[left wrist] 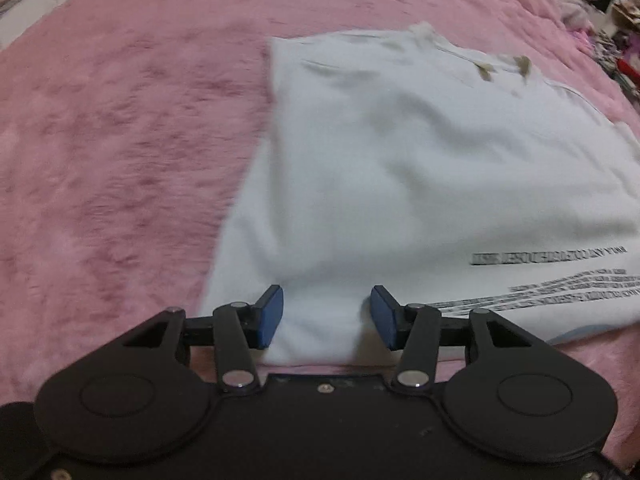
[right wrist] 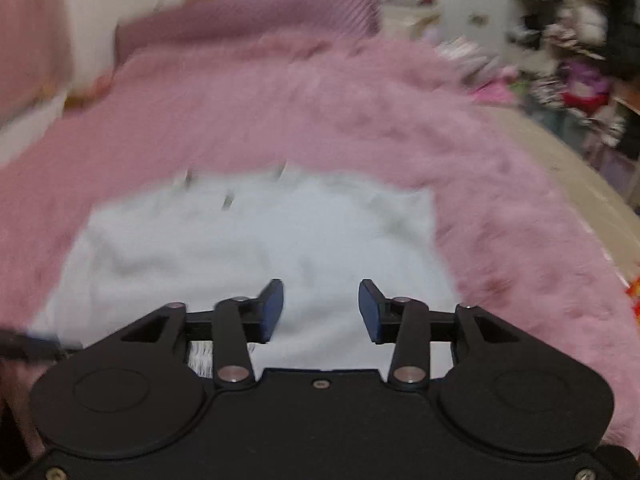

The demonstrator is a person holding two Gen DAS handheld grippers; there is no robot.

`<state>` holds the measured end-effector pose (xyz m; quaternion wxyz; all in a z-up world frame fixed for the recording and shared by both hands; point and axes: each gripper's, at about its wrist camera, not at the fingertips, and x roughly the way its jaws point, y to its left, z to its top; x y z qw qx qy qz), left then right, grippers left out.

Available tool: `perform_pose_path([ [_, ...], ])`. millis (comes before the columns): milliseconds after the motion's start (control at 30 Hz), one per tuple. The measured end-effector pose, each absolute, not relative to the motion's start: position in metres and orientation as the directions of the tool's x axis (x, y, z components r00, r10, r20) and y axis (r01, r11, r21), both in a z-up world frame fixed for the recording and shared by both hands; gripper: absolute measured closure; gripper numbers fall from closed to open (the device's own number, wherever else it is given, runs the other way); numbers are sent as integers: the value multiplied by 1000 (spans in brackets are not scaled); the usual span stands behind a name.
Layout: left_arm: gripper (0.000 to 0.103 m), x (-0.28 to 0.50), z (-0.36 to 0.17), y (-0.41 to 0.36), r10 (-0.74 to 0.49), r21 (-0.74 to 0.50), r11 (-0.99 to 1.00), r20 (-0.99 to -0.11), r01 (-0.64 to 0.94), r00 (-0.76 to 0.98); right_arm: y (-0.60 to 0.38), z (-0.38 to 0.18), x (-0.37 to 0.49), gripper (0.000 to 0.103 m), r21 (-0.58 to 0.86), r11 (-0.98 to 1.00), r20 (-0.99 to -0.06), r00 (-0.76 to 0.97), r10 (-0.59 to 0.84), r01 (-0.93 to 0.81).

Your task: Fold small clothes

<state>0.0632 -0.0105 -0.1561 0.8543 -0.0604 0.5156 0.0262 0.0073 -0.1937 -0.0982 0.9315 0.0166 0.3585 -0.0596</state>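
A white garment [left wrist: 400,168] with black printed text near its lower right lies partly folded on a pink fluffy blanket [left wrist: 120,160]. My left gripper [left wrist: 326,316] is open, its blue pads over the garment's near edge, holding nothing. In the right wrist view the same white garment [right wrist: 260,248] lies ahead on the blanket [right wrist: 320,112]. My right gripper [right wrist: 320,308] is open and empty above the garment's near part. Both views are blurred.
The blanket covers a bed with a pink headboard [right wrist: 248,20] at the far end. Cluttered shelves and piles of things [right wrist: 580,60] stand at the right. A beige bare strip of mattress [right wrist: 560,168] shows along the bed's right side.
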Motion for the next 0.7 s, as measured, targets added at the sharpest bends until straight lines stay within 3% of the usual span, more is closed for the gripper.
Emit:
perform_pose_path([
  [67,54,59,-155,-2,-17,-83,989,-885,-123,466,-205,-123,18,67,-70,979,-728,661,-181,191],
  [133,54,55,-149,6,-19,-104,982,-883,-157,469,-233,-139,16,70,-41,954,-773,595,-218,296],
  [267,52,52,-122,0,-11,-112,981,-845,-157,534,-290,-136,-29,70,226,841,-783,605,-143,491],
  [400,51,77,-104,-26,-89,-169,983,-791,-75,606,-294,-143,-52,51,407,742,-746,663,-67,533],
  [467,50,95,-102,-40,-154,-210,978,-752,-12,641,-284,-151,-45,51,411,718,-760,646,-72,563],
  [600,50,131,-117,-66,-308,-335,938,-686,90,659,-276,-174,-64,50,581,516,-701,709,-75,629],
  [700,50,159,-142,-79,-316,-333,939,-746,83,586,-268,-182,-66,50,685,458,-597,797,-93,566],
])
